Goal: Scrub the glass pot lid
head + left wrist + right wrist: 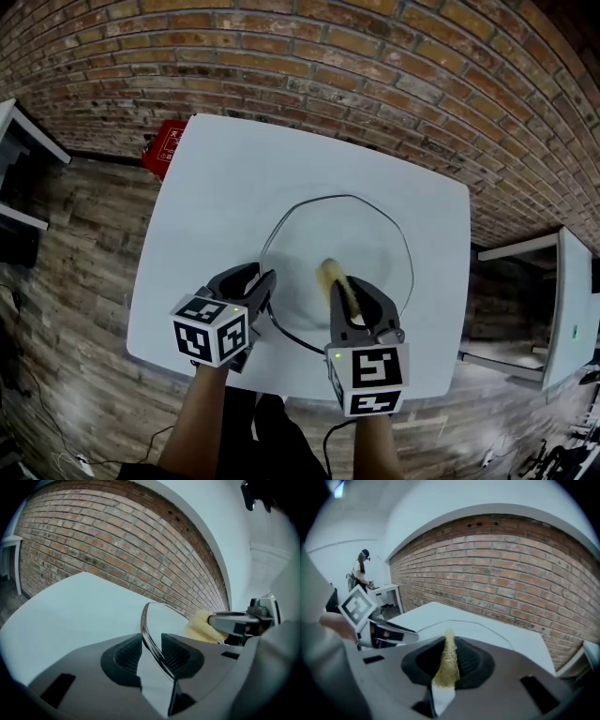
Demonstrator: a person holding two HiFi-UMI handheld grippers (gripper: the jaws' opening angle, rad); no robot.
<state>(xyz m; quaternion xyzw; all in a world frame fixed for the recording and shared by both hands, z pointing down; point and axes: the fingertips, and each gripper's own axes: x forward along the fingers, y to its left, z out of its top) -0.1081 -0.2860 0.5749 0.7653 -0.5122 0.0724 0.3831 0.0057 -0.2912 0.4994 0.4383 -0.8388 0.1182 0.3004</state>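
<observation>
A large glass pot lid [367, 234] with a metal rim lies on the white table [225, 187]. My left gripper [267, 282] is shut on the lid's near-left rim; in the left gripper view the rim [149, 630] runs edge-on between the ribbed pads of that gripper [151, 647]. My right gripper [345, 287] is shut on a yellow sponge [329, 273], whose tip rests on the glass near the lid's middle. In the right gripper view the sponge [448, 660] stands thin and upright between the jaws of that gripper [449, 656]. The sponge [201, 626] also shows in the left gripper view.
A brick wall [375, 66] runs behind the table. A red object [170, 143] sits on the wooden floor by the far-left corner. White furniture stands at the left [21, 131] and right [574, 309]. A person [361, 573] stands far off by another table.
</observation>
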